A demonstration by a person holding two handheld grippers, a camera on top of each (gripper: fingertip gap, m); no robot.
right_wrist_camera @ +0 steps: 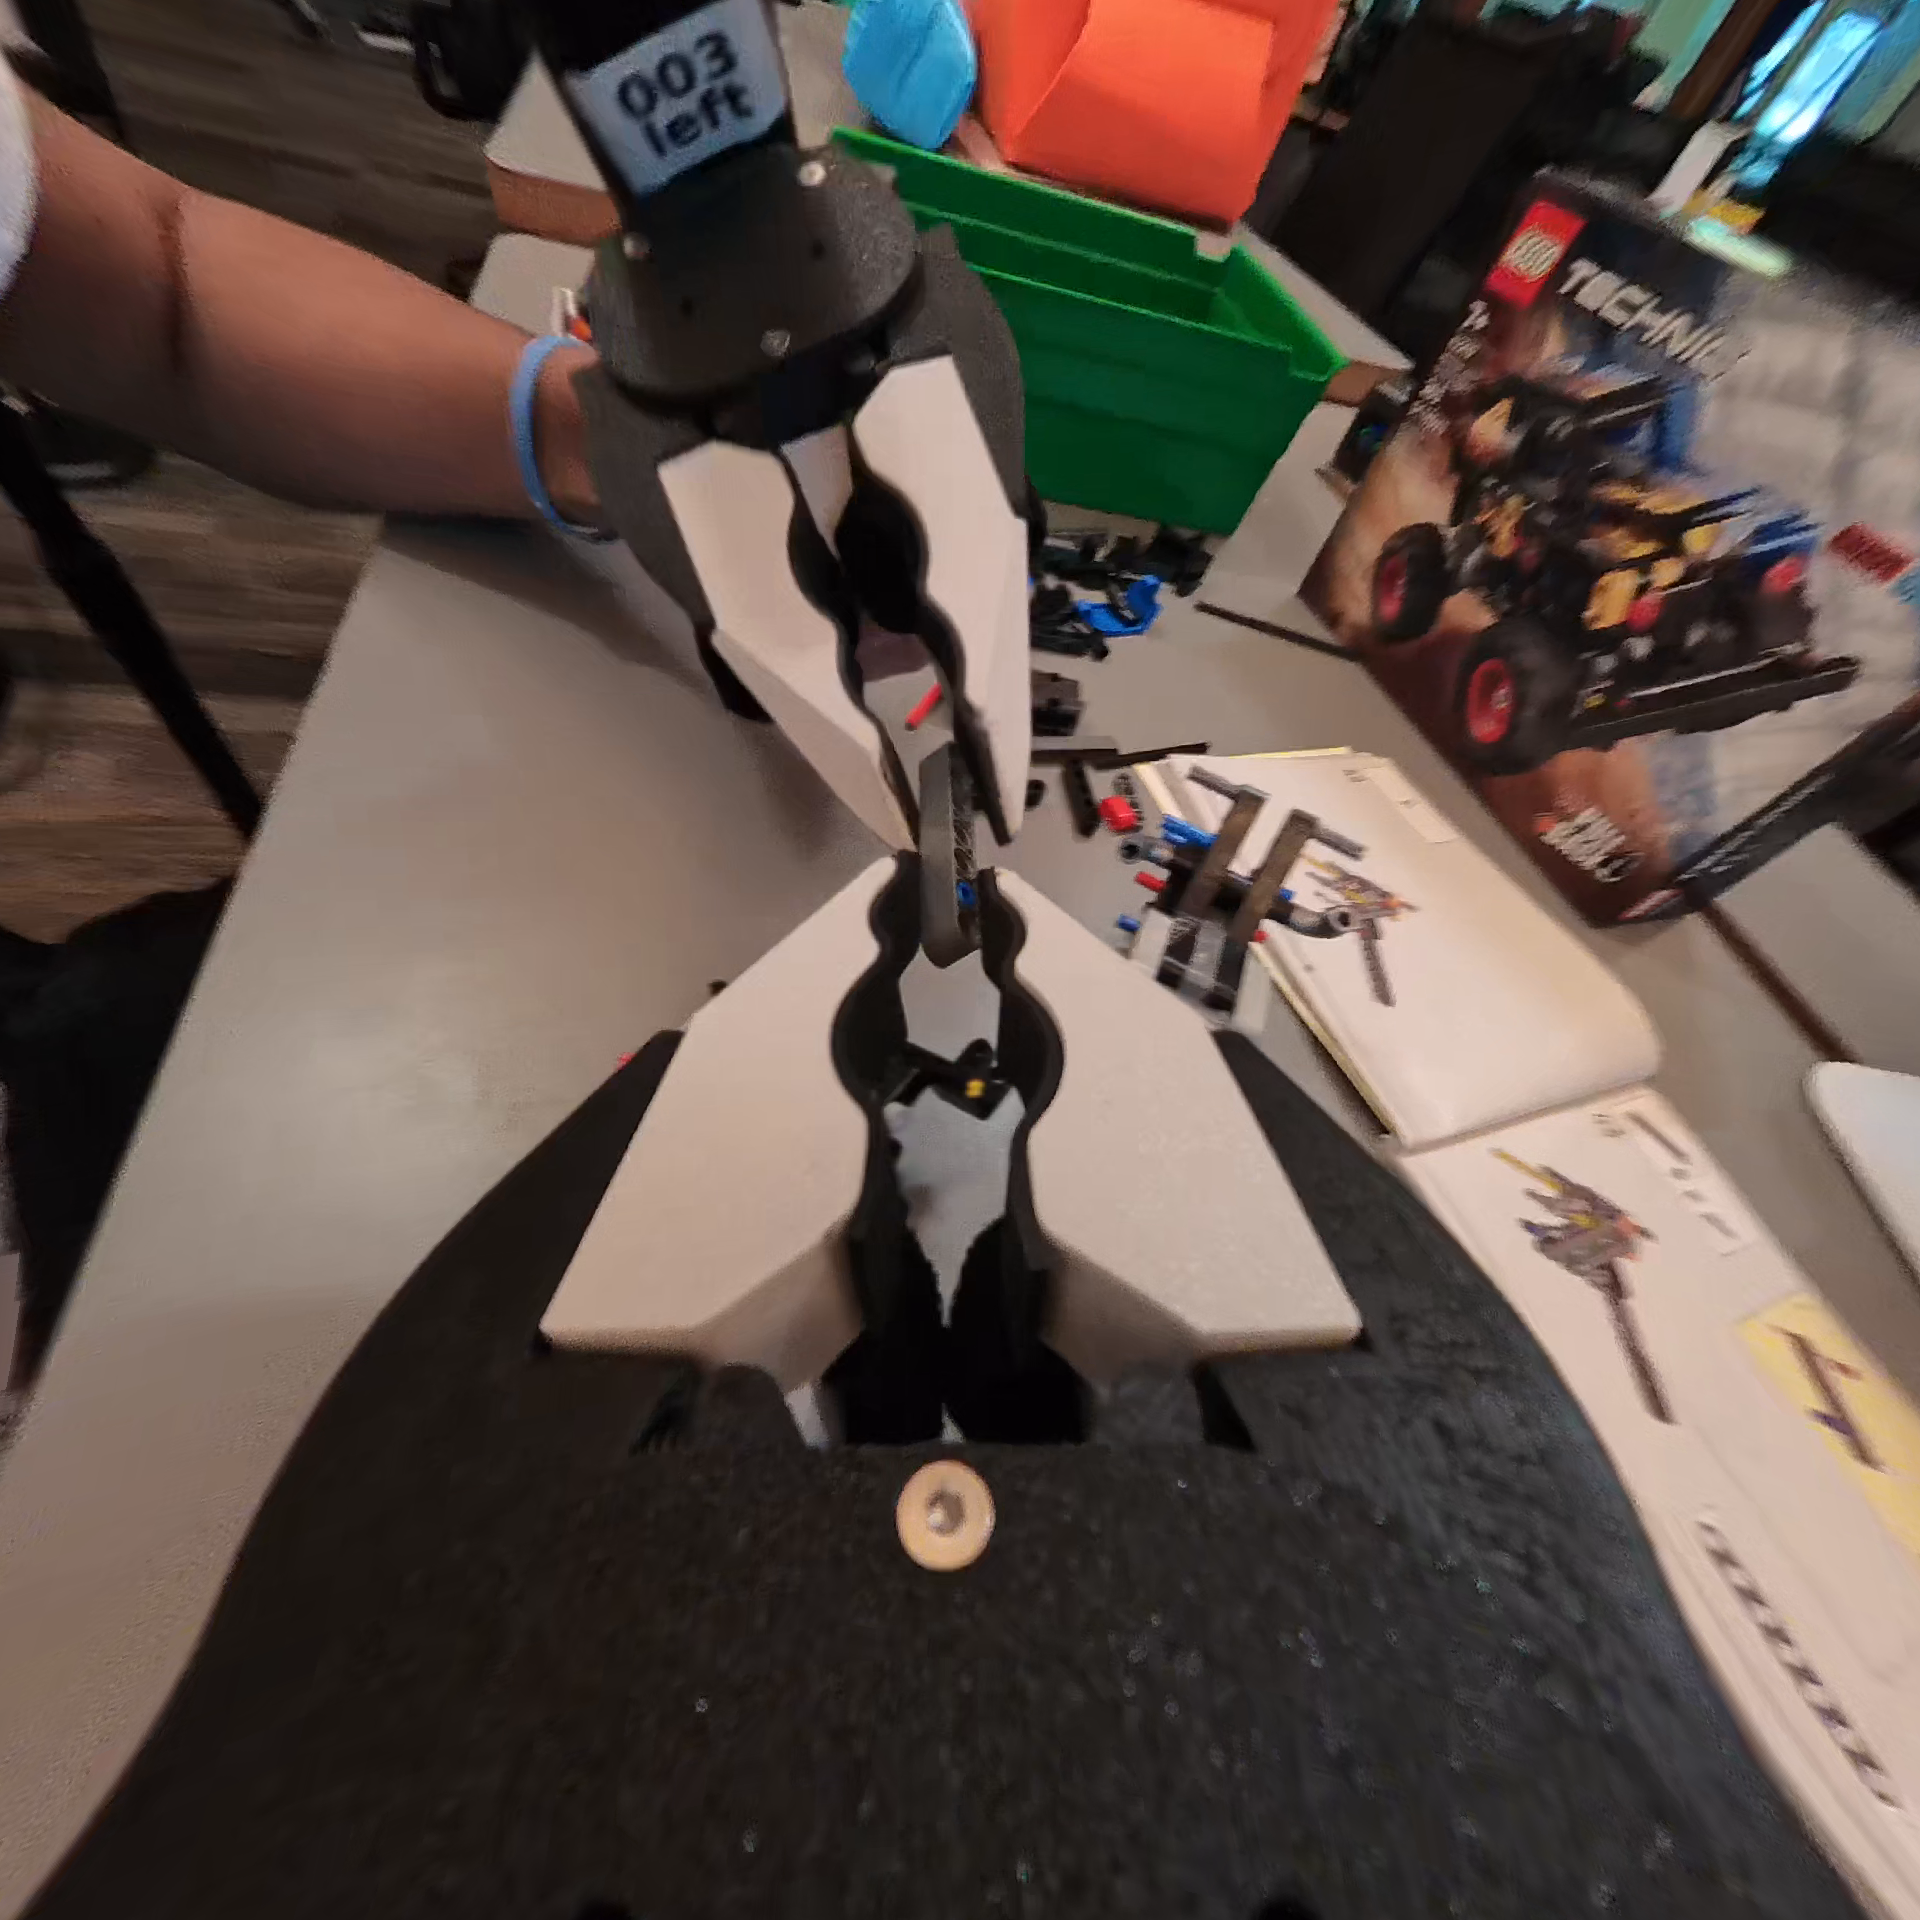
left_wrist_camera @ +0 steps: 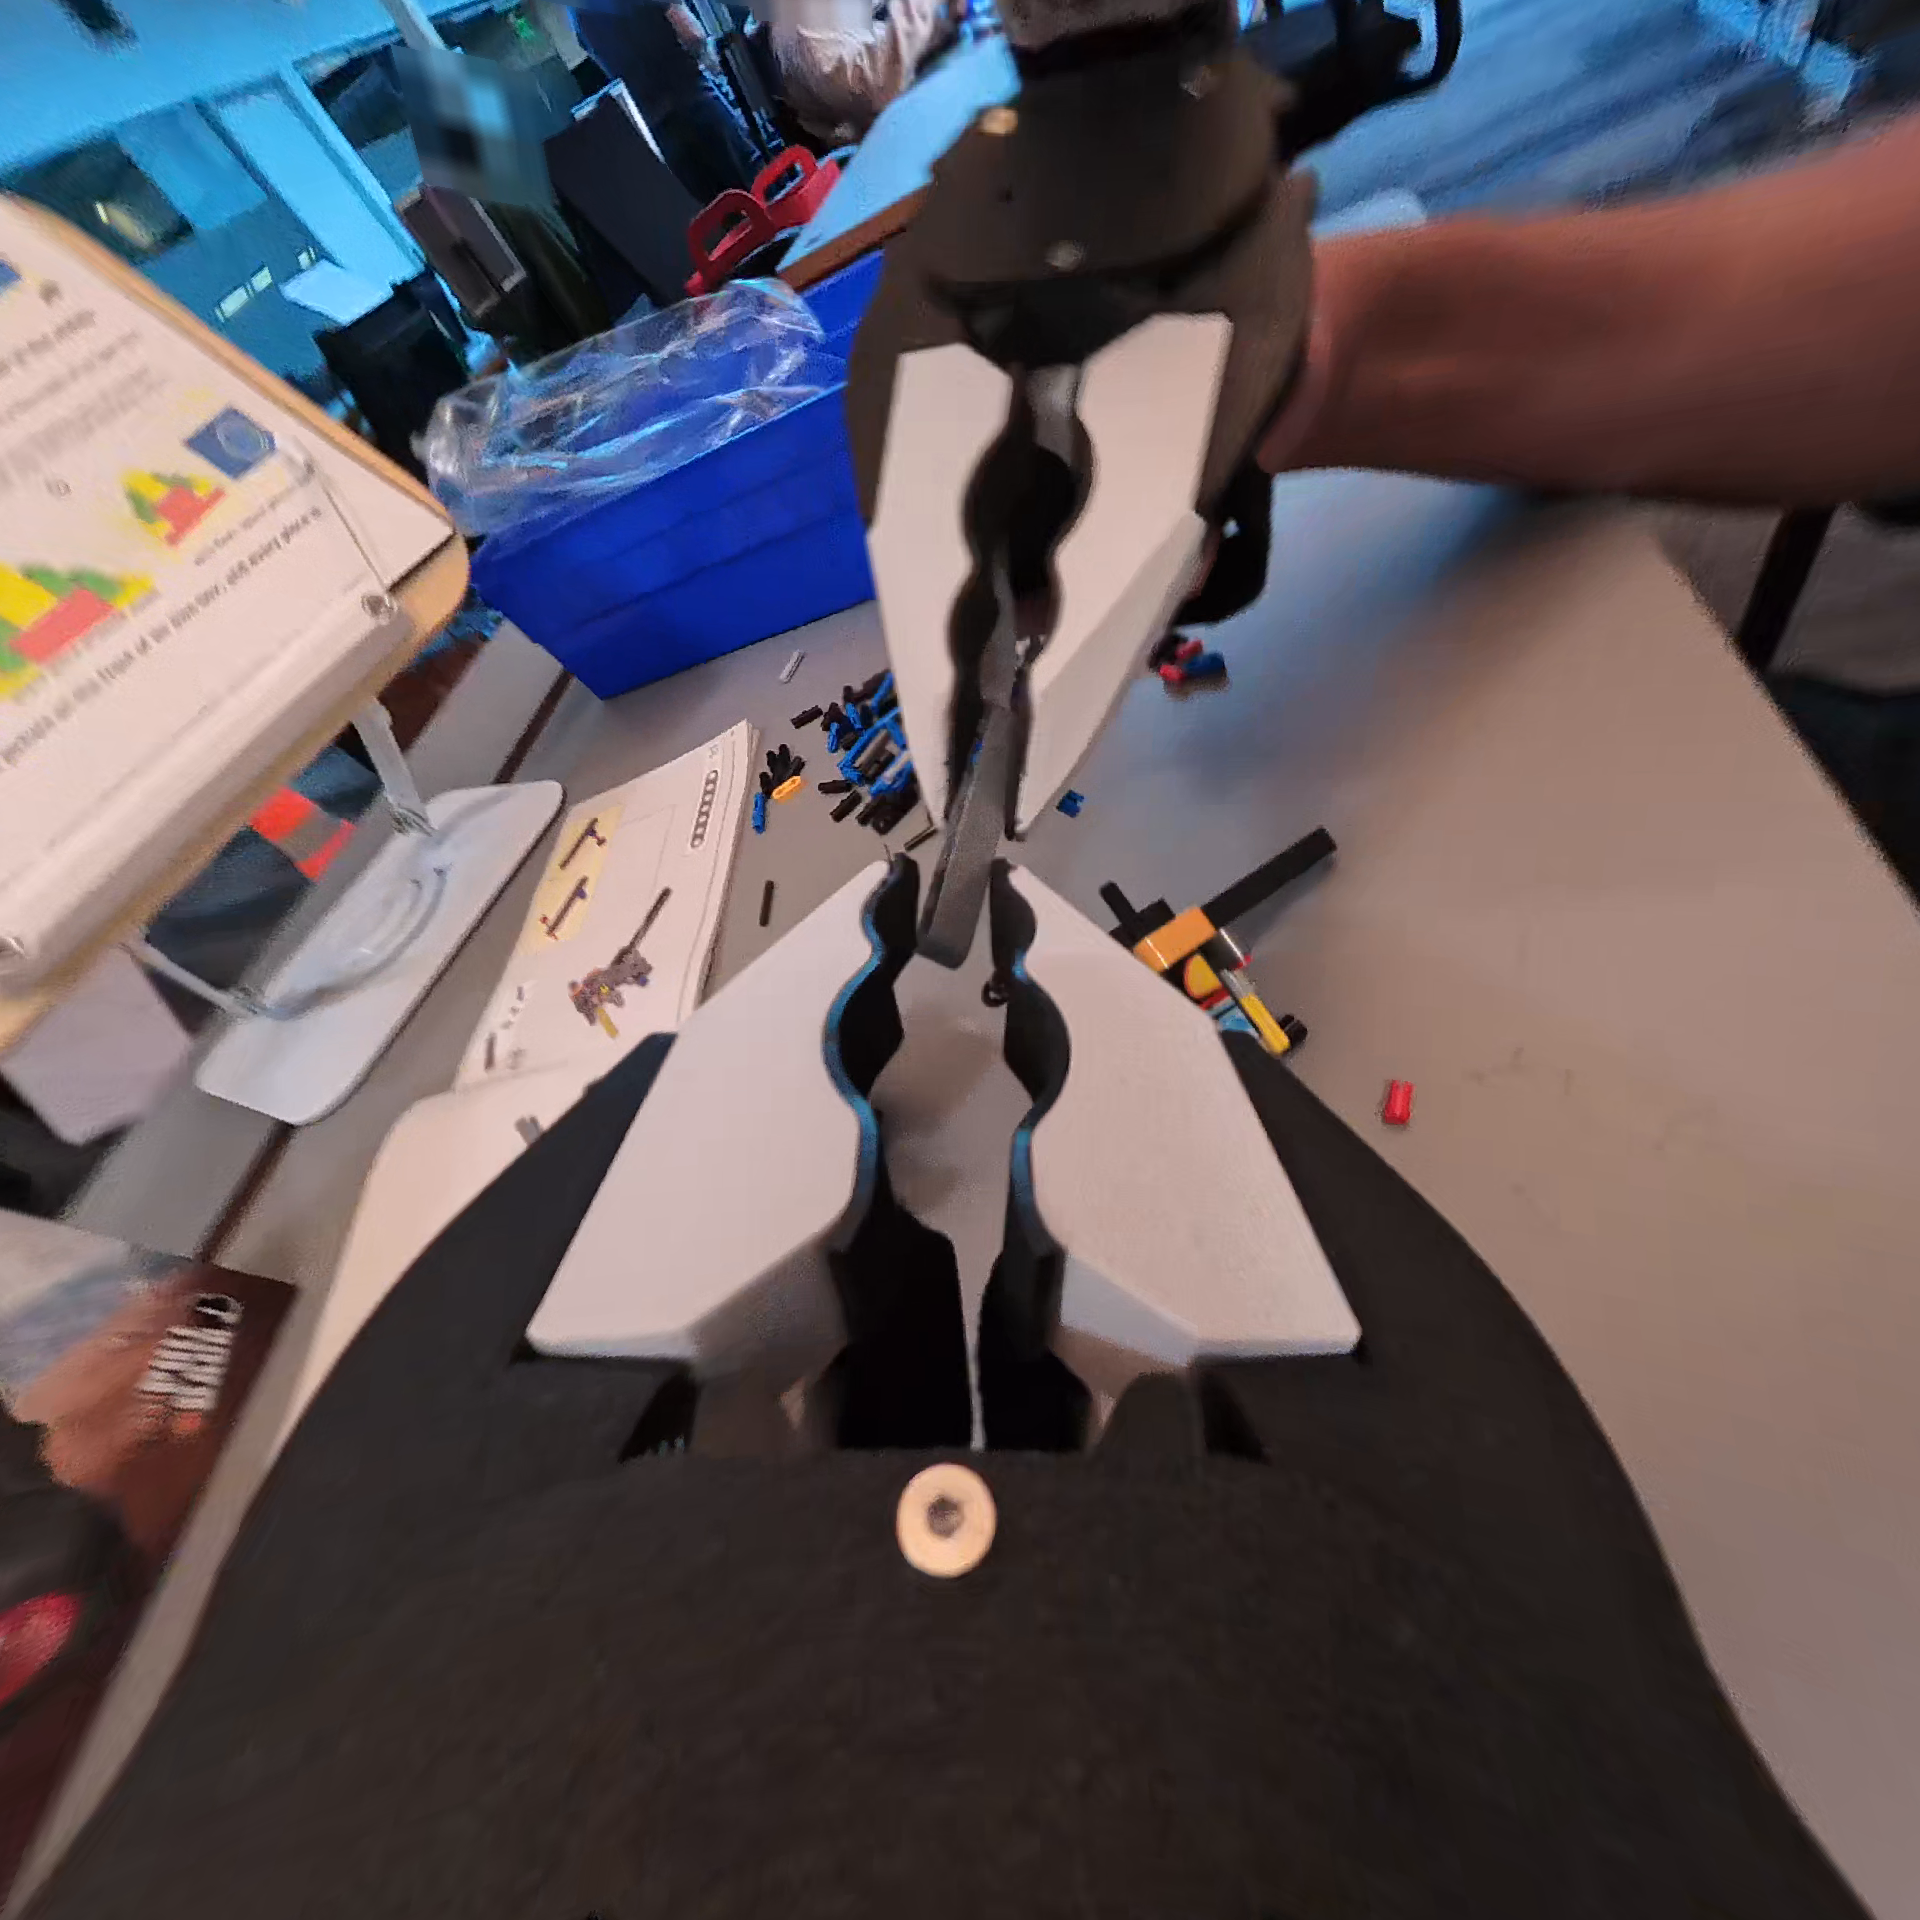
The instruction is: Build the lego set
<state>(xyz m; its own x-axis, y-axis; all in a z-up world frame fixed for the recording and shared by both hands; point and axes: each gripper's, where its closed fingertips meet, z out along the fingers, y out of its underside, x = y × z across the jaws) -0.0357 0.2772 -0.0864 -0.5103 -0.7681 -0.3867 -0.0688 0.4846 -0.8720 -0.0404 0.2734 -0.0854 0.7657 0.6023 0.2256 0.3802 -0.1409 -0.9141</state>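
The left gripper (left_wrist_camera: 951, 894) and right gripper (right_wrist_camera: 951, 894) meet tip to tip, both clenched on one dark grey beam (left_wrist_camera: 966, 873) above the table (left_wrist_camera: 1558, 831). Uneven pulling could twist it loose, dropping it among loose pins (left_wrist_camera: 857, 753) beyond.

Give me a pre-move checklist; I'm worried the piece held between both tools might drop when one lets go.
1. Right tool shut on the dark grey piece: ok.
2. Left tool shut on the same piece: ok.
3. Piece lifted clear of the table: ok.
4. Instruction booklet open nearby: ok.
5. Grip firm enough for one tool to hold alone: cannot tell.
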